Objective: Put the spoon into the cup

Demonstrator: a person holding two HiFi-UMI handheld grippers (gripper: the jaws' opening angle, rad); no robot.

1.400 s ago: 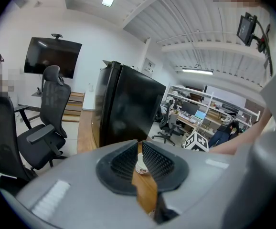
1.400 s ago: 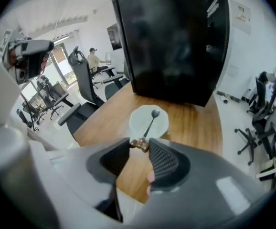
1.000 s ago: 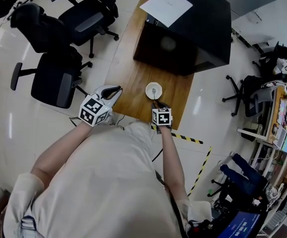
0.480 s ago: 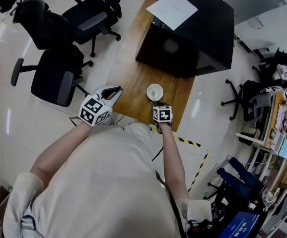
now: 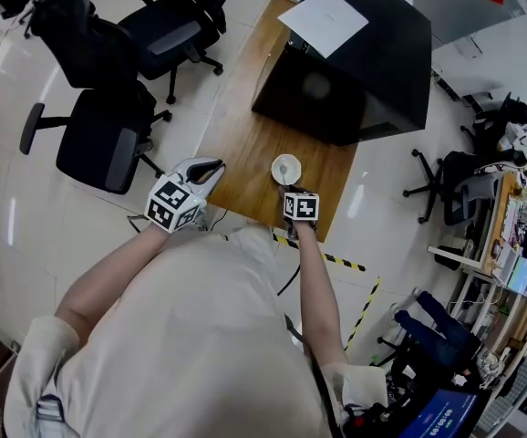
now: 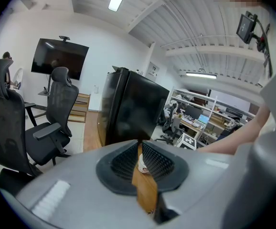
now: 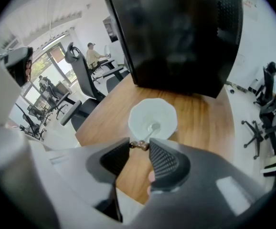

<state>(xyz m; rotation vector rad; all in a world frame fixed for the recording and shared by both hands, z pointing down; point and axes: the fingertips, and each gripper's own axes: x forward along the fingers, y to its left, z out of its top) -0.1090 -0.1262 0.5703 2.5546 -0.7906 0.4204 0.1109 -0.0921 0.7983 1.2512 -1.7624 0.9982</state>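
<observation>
Right gripper (image 7: 139, 146) around spoon (image 7: 151, 129) in cup (image 7: 139, 112)

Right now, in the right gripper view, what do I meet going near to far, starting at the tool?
right tool → spoon → cup → cabinet

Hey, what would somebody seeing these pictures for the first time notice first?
Most striking is the white cup near the front edge of the wooden table. The right hand-held gripper is shut on the handle of a spoon, whose bowl dips inside the cup. Behind the cup looms a big black cabinet with a sheet of paper on top.
</observation>
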